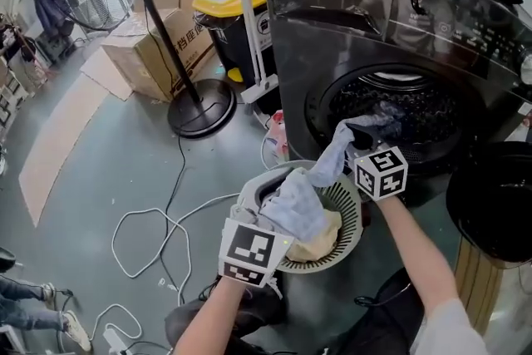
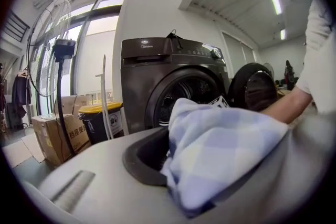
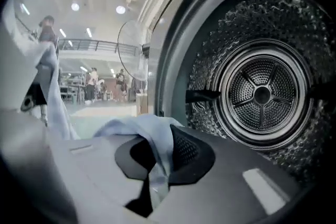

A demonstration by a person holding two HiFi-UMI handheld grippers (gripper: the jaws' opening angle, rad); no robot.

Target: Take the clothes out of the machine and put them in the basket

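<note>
At the bottom middle of the head view, the left gripper (image 1: 268, 208) is clamped tight on a checked cloth (image 1: 295, 208). That cloth lies over the basket (image 1: 353, 220), on top of a cream cloth (image 1: 320, 244). Part of it sits close to the rim. If the jaws let go too soon, it might slide over the edge onto the floor. A hard tug could also tip the basket. A bit farther up, the right gripper (image 1: 362, 133) pinches a thin fold of a blue cloth (image 1: 331, 158). This cloth hangs from the mouth of the machine (image 1: 332, 29) down to the basket. The pinch looks small, so the cloth could slip out. Then it may drop into the gap between the machine and the basket. Its far end is still at the mouth, so it could catch there and pull free of the jaws. The open door (image 1: 490, 195) at the right edge is close to the arm and could get bumped. Farthest in, the drum (image 3: 262, 92) looks bare where it shows.
</note>
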